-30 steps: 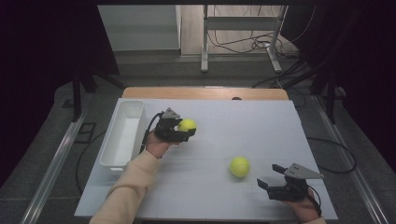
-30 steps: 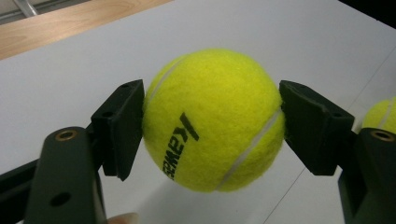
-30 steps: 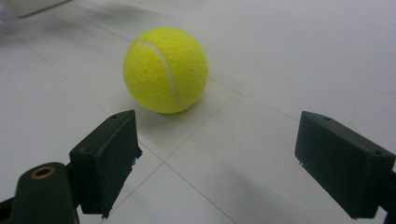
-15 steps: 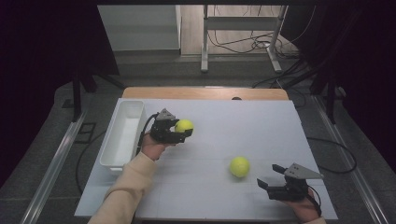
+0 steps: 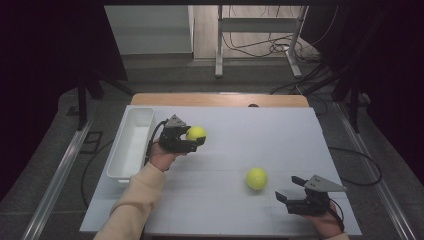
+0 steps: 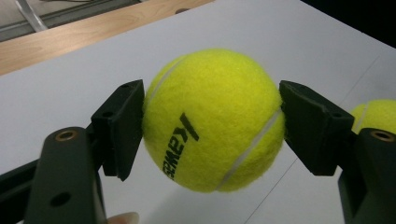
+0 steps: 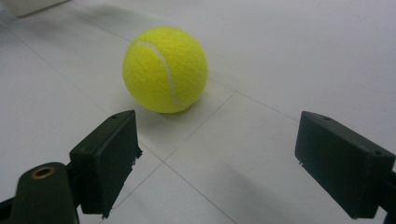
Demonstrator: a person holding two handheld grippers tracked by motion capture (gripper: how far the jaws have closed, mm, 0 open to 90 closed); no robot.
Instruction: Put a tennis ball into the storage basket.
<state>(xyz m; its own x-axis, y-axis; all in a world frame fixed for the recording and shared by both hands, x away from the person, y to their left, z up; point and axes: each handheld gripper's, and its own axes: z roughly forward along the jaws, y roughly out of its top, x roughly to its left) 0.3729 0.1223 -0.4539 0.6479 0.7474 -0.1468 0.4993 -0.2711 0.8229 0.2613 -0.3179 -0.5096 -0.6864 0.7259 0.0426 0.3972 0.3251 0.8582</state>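
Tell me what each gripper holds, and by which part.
The left gripper clamps a tennis ball across its middle, pads on opposite sides. The right gripper holds nothing.

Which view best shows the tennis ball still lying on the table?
The right gripper view: the loose tennis ball sits large and sharp, just beyond the open fingers. The high view shows it small on the table; the left gripper view catches only its edge behind a finger.
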